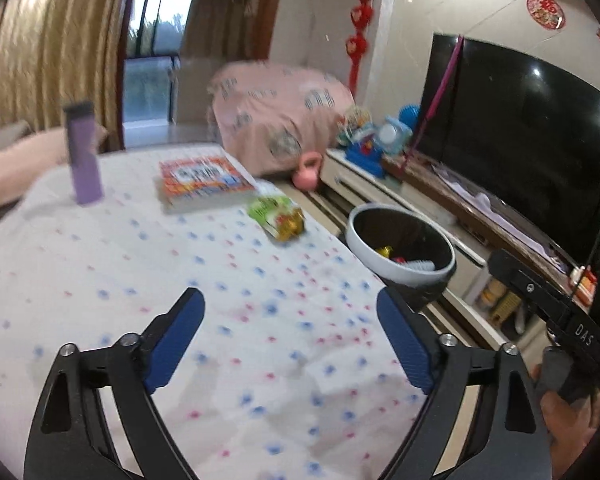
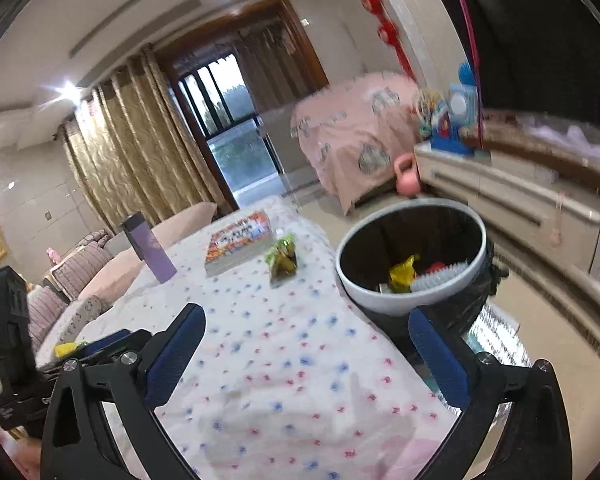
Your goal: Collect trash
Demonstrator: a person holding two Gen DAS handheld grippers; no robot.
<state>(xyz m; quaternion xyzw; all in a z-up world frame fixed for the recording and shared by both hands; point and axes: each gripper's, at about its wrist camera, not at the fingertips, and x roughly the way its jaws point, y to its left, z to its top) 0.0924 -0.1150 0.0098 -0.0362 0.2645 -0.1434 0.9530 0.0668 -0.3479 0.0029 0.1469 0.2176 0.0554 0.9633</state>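
Both grippers tilt downward over the tablecloth [image 1: 100, 260]: left gripper [image 1: 290, 334] and right gripper [image 2: 306, 342] spread wide, empty, the bin [image 2: 380, 298] right of both.

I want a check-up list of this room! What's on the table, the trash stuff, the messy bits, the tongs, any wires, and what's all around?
Surface: table under a white cloth with blue and red dots.
Job's things: green-and-gold wrapper lying beside the book; bin off the table's edge, already holding some trash.
Clutter: book lying flat; purple bottle upright.
Tongs: left tongs open, empty; right tongs open, empty.
Cables: nothing seen.
Surroundings: TV, gold curtains, pink kettlebell.
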